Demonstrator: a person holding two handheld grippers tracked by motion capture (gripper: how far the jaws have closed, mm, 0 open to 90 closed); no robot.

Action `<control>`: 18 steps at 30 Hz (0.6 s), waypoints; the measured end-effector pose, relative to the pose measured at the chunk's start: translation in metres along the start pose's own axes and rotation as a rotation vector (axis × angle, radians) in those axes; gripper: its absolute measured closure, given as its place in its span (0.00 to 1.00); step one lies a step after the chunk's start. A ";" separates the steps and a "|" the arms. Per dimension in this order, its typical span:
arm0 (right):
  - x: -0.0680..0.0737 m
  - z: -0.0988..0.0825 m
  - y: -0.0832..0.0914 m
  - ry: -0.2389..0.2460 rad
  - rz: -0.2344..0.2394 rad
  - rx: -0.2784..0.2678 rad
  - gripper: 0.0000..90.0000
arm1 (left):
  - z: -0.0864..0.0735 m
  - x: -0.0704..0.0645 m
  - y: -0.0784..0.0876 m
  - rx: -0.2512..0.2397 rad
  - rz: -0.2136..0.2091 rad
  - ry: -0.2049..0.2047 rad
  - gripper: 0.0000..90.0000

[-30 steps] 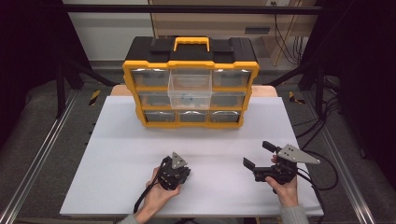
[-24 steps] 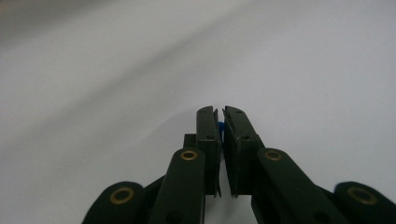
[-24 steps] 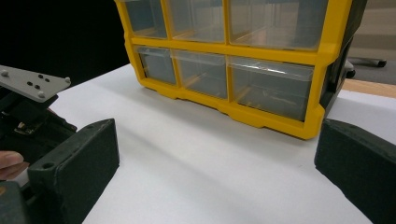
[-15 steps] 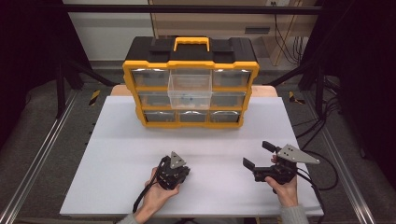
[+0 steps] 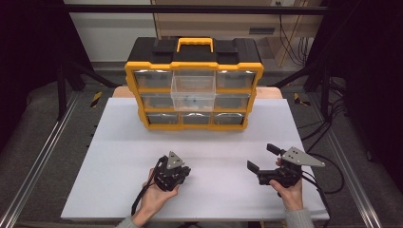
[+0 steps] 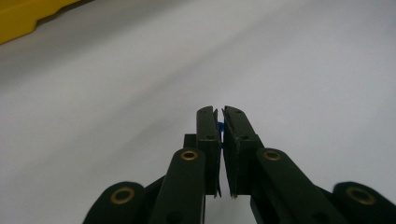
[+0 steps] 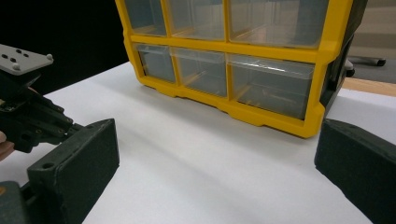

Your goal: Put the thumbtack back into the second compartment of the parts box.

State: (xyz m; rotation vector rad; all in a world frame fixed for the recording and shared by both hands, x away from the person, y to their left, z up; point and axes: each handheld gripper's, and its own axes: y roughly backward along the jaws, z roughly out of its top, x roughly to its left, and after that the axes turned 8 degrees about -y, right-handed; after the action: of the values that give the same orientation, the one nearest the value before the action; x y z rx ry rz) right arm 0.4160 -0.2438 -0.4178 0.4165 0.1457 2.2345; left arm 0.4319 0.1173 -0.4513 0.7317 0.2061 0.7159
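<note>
A tiny blue piece (image 6: 220,127) sits pinched between the pads of my left gripper (image 6: 219,112), and that is where the work is: in the left gripper view I see just a sliver of blue in the narrow slot between the two black jaws, which are pressed nearly together around it. I can't make out what the piece is, it's too small and mostly hidden. The jaws point down toward the white table (image 6: 116,116), low over its near half. From the high view, the left gripper (image 5: 172,172) sits in the left hand (image 5: 154,199) at the front of the table, its cable looping down toward the near edge. Off to the right, well apart from it, my right gripper (image 5: 263,159) rests in the right hand (image 5: 290,194), jaws spread wide with nothing between them; the right gripper view confirms it, with one pad at each lower corner and bare table in the gap. Beyond both, at the far side of the table, stands the yellow and black organizer (image 5: 194,61) with its clear drawers, and the middle drawer (image 5: 192,90) of the upper rows is pulled out toward me, a few small blue bits lying inside it.
</note>
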 end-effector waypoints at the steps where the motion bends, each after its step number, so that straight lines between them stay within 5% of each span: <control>1: 0.000 0.000 0.000 -0.004 0.001 -0.001 0.01 | 0.001 0.001 0.001 -0.002 -0.001 0.002 0.94; 18: 0.000 0.000 0.000 0.002 -0.003 0.002 0.01 | 0.011 0.011 0.029 -0.063 0.005 -0.001 0.94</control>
State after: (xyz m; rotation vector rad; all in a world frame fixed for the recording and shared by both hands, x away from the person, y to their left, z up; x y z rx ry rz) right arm 0.4163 -0.2441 -0.4177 0.4151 0.1495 2.2323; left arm 0.4292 0.1333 -0.4230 0.6731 0.1804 0.7241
